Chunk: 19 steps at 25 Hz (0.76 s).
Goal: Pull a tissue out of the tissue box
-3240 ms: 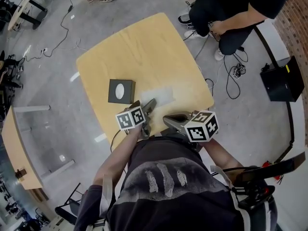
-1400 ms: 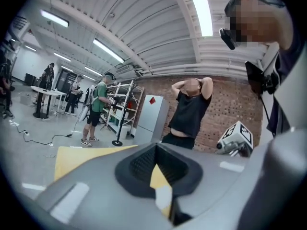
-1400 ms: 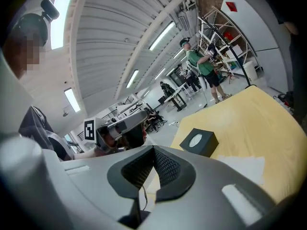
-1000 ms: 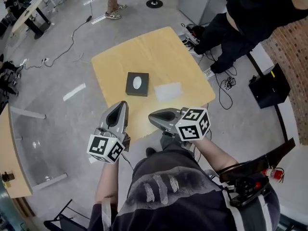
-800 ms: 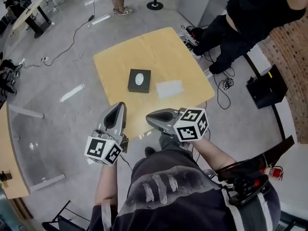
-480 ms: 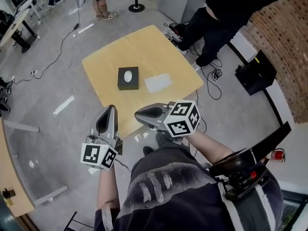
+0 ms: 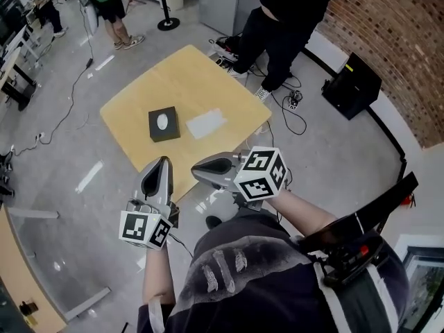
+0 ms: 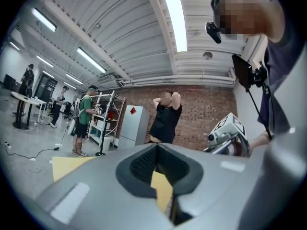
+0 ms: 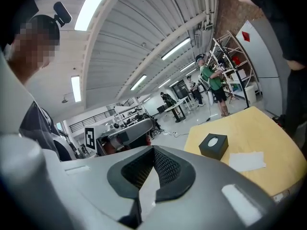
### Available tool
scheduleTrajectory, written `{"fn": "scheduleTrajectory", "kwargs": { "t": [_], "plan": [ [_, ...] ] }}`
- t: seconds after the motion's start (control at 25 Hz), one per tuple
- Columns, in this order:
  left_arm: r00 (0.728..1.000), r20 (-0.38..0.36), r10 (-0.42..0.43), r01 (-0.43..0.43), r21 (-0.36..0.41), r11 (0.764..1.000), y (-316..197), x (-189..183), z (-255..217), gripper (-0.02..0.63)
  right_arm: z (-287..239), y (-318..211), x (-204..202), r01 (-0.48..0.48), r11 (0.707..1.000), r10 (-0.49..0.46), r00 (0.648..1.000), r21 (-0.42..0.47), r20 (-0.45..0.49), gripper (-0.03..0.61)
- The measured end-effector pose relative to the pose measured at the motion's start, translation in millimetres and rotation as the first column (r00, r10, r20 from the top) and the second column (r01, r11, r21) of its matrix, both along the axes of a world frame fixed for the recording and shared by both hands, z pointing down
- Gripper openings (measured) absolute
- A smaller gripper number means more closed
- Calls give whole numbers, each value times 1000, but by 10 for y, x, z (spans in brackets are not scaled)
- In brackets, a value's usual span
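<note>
**Holding both grippers short of the table, box untouched**

Sitting on the yellow table (image 7: 201,82), the black tissue box (image 7: 164,123) has a white oval of tissue showing at its top opening. A flat white sheet (image 7: 206,123) lies on the tabletop just beside the box, on its right, apart from it.

Your left gripper (image 7: 164,164) and right gripper (image 7: 201,169) hang off the table's near edge, well apart from the box, with their tips pointing towards it. In each gripper's own view the jaws are pressed together at the tips, with nothing between them; only a notch between the dark pads lets the background through.

The head view shows the box from above. The right gripper view shows it from the side, a dark cube with the sheet lying closer to the camera. That view also catches your left gripper and its marker cube (image 9: 91,138). The left gripper view gives only a strip of yellow tabletop. It does show your right gripper, a person in black (image 8: 164,119) against the brick wall and a person in a green shirt (image 8: 84,121) by a shelving rack.

Each marker cube (image 7: 260,173) bears black-and-white square patterns. A grey cabinet carries a red diamond label (image 8: 132,111), too small to read. A black case (image 7: 350,85) on the floor has a yellow strip.
</note>
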State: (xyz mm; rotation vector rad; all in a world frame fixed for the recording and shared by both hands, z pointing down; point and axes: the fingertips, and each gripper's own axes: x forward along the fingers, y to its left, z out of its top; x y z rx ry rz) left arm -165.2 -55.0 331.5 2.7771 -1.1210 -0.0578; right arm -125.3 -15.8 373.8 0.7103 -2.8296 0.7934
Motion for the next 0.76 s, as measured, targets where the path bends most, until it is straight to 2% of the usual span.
{"fn": "scheduleTrajectory", "kwargs": {
  "t": [0.16, 0.32, 0.56, 0.76],
  "plan": [
    [999, 43, -14, 13, 21, 1000, 98, 159, -56, 0, -13, 36, 201, 6, 1000, -6, 999, -2, 38, -2],
    [998, 51, -34, 34, 13, 999, 204, 395, -74, 0, -50, 123, 452, 29, 1000, -29, 997, 11, 70, -2],
    [995, 97, -26, 28, -18, 999, 447, 1042, 42, 0, -21, 268, 1001, 31, 999, -31, 994, -4, 109, -2],
    [994, 108, -6, 13, -67, 998, 598, 1635, 165, 0, -40, 412, 1621, -11, 1000, 10, 990, 5, 142, -2]
  ]
}}
